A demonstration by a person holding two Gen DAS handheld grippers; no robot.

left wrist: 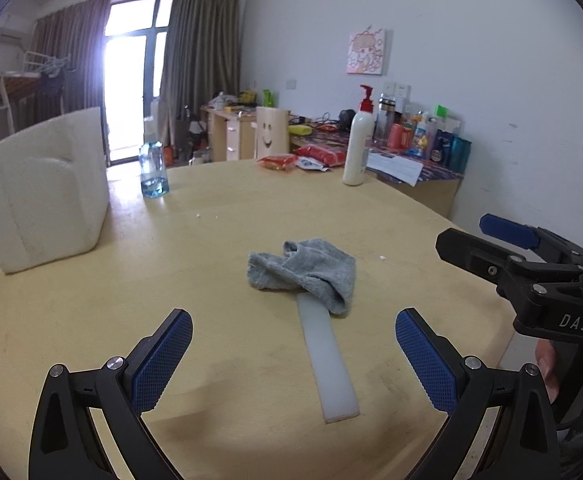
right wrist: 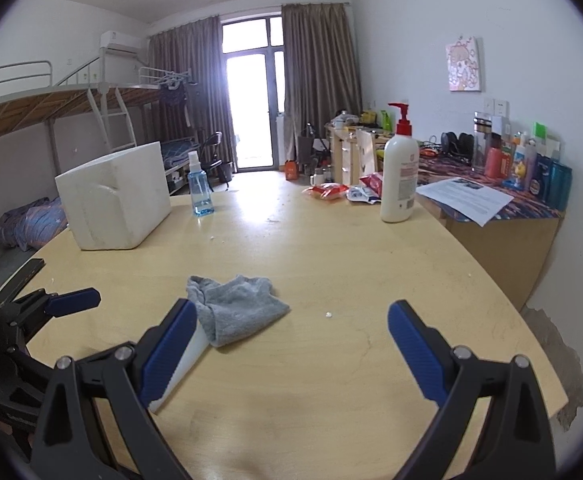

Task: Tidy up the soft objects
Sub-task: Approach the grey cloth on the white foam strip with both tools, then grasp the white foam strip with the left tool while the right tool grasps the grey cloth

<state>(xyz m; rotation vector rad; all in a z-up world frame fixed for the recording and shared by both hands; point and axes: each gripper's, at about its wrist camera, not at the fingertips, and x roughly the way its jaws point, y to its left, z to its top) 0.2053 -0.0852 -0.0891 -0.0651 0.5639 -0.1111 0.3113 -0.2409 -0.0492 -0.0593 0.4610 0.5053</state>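
Grey terry cloth (left wrist: 305,276) lies crumpled near the middle of a pale wooden table (left wrist: 219,240), one end draped over the far end of a flat white foam strip (left wrist: 327,364) that runs back toward me. Neither of my tools touches either one.

My left gripper (left wrist: 293,360) hovers above the near table edge with its blue-padded fingers (left wrist: 161,364) spread wide and nothing between them; the strip lies on the table below the gap. My right gripper (right wrist: 291,352) is equally wide apart and empty. From its camera, the cloth (right wrist: 237,308) sits just past its left finger, which hides part of the strip (right wrist: 179,372). The two tools are side by side, each visible at the edge of the other's view.

Farther out on the table, a white foam box (right wrist: 115,204) stands at the left, with a small blue spray bottle (right wrist: 200,184) just beside it. On the far right stands a white pump bottle with a red top (right wrist: 399,168), and next to it lie red snack packets (right wrist: 327,191). A few white crumbs dot the wood.

Beyond the table, a lower desk along the right-hand wall holds a sheet of paper (right wrist: 465,196) and a crowded row of bottles. A pink cartoon picture (right wrist: 464,65) hangs on the white wall. At the back, brown curtains frame a bright glass door (right wrist: 251,108), and a metal bunk bed (right wrist: 51,96) stands on the left.
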